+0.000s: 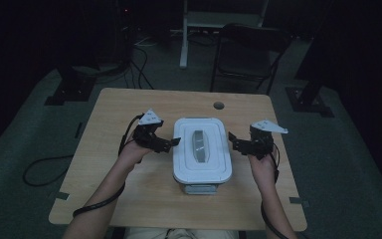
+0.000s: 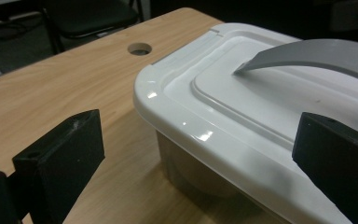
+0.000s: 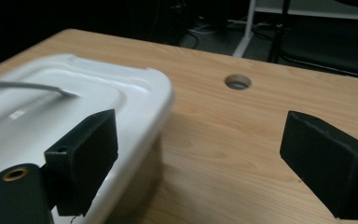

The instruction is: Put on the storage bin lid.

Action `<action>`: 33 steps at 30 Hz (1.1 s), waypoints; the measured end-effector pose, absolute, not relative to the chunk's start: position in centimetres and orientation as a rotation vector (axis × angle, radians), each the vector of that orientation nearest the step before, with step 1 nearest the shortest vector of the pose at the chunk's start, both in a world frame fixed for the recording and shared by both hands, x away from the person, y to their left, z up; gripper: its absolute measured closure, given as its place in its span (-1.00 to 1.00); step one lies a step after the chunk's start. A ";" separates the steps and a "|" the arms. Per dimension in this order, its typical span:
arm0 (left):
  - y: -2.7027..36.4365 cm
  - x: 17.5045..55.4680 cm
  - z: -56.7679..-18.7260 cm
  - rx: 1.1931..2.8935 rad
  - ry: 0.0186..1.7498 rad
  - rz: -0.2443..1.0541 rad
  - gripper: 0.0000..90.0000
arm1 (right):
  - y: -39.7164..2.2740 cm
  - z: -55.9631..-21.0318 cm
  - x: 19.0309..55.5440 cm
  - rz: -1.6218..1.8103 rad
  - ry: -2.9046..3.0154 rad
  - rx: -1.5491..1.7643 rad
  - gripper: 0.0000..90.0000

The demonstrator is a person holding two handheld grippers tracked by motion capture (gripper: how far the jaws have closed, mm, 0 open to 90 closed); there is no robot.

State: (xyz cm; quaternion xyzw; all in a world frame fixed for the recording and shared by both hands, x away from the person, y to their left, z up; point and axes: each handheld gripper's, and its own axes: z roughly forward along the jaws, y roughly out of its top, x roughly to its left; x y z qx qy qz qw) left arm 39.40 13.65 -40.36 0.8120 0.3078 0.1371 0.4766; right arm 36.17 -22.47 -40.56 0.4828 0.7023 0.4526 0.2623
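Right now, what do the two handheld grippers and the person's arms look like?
Both the left gripper and the right gripper are black with blocky rectangular jaws, each topped by a grey three-cornered plate. A black cable trails from each along the forearm. The forearms are bare, with no sleeves visible.

White lid (image 1: 202,149), grey handle (image 1: 198,146)

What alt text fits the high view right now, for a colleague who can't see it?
A white-lidded box with a grey handle sits mid-table, flanked by the open left gripper and open right gripper, neither touching it. A dark chair stands beyond the table.
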 end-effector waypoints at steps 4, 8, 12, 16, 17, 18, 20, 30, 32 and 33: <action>14.1 39.4 -40.4 1.984 0.746 0.333 -0.94 | -23.1 -41.4 36.5 1.210 1.911 1.330 -0.76; 14.6 39.5 -40.6 1.957 0.739 0.298 -0.94 | -23.5 -42.1 36.5 1.207 1.915 1.348 -0.76; 15.1 39.6 -41.0 1.965 0.753 0.314 -0.94 | -23.9 -42.5 36.5 1.192 1.909 1.359 -0.76; 15.8 39.6 -41.3 1.963 0.761 0.321 -0.94 | -24.5 -42.8 36.4 1.200 1.892 1.379 -0.76; 16.0 39.6 -41.4 1.963 0.770 0.321 -0.94 | -24.7 -42.9 36.4 1.201 1.886 1.379 -0.76; 16.2 39.6 -41.6 1.968 0.774 0.326 -0.94 | -24.8 -43.0 36.4 1.199 1.885 1.383 -0.76; 16.6 39.7 -41.9 1.967 0.794 0.329 -0.94 | -25.0 -43.3 36.4 1.184 1.893 1.388 -0.76; 18.5 40.1 -43.7 1.968 0.890 0.384 -0.94 | -25.6 -44.6 36.3 1.162 1.896 1.415 -0.76; 18.9 40.0 -43.9 1.967 0.899 0.388 -0.94 | -25.7 -44.9 36.2 1.162 1.898 1.418 -0.76; 19.1 40.0 -44.0 1.967 0.901 0.391 -0.94 | -25.8 -45.0 36.2 1.159 1.898 1.416 -0.76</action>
